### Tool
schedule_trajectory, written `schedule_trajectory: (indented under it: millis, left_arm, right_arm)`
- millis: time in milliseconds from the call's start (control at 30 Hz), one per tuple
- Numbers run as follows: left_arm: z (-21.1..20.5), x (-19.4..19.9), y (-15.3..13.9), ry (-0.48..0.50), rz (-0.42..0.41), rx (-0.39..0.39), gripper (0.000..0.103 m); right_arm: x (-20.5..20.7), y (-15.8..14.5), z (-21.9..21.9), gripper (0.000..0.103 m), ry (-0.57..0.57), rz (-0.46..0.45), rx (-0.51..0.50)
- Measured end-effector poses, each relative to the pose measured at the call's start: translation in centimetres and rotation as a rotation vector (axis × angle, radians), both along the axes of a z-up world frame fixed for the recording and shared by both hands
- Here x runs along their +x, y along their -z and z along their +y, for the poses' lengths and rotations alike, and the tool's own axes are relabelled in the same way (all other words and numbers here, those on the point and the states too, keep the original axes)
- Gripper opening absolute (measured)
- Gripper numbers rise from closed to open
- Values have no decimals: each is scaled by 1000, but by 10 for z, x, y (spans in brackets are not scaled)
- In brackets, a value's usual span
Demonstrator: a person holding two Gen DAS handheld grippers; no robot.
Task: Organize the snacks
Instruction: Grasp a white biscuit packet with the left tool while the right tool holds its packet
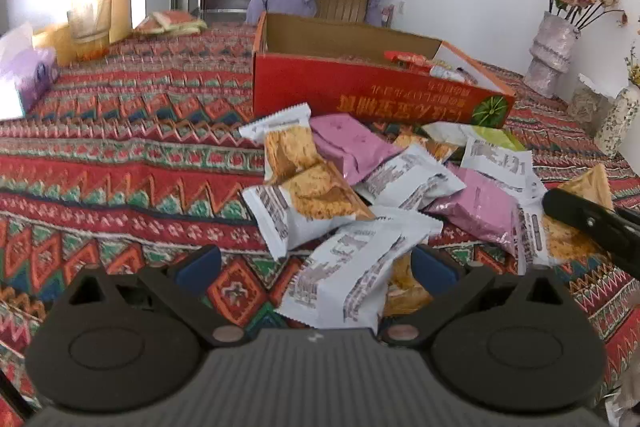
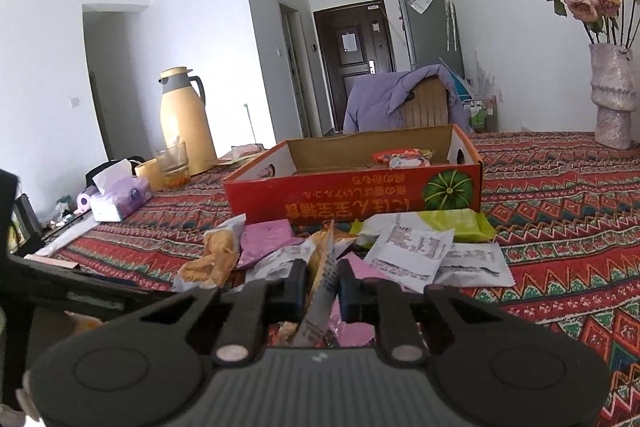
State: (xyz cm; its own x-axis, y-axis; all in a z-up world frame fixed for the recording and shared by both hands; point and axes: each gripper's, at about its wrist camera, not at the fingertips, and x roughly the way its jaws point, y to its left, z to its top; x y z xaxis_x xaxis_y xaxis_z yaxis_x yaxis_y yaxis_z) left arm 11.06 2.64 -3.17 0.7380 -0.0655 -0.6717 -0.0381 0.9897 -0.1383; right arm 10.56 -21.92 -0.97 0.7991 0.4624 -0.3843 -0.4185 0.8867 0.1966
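Note:
A heap of snack packets (image 1: 380,187) lies on the patterned tablecloth in front of an open red cardboard box (image 1: 360,99). It holds white, pink and crisp-printed packets. My left gripper (image 1: 316,269) stands open low over the near end of the heap. A white packet (image 1: 344,275) lies between its blue pads, clear of the left pad. My right gripper (image 2: 325,287) is shut on a crisp packet (image 2: 322,255) held edge-on, just above the heap (image 2: 400,251). The box (image 2: 352,195) has a few packets (image 2: 400,157) inside. A black part of the right gripper (image 1: 592,223) shows at the right edge.
A yellow thermos (image 2: 184,123), a glass (image 2: 172,163) and a tissue box (image 2: 120,199) stand at the far left. A vase of dried roses (image 2: 612,95) stands at the far right. A chair draped in purple cloth (image 2: 404,99) is behind the box.

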Motion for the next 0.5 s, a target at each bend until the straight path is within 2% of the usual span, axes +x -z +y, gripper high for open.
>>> schedule_trajectory:
  millis: [67, 167, 233, 333, 367, 400, 500]
  left_arm:
    - [0, 3, 4, -9, 18, -10, 102]
    - [1, 4, 9, -10, 33, -29, 93]
    - [0, 3, 8, -5, 25, -39, 85]
    - [-1, 2, 6, 20, 17, -73, 64]
    - [-2, 1, 6, 32, 12, -76, 54]
    - [-3, 0, 5, 41, 8, -82, 49]
    - [-7, -3, 4, 44, -1, -75, 46]
  right_arm:
    - [-1, 2, 0, 15, -2, 6, 2]
    - [-2, 3, -1, 15, -4, 9, 7]
    - [-2, 3, -2, 15, -5, 10, 10]
    - [-2, 4, -2, 15, -6, 12, 13]
    - [-2, 4, -2, 15, -6, 13, 13]
    - [-2, 4, -2, 15, -6, 13, 14]
    - [-2, 4, -3, 15, -6, 13, 15]
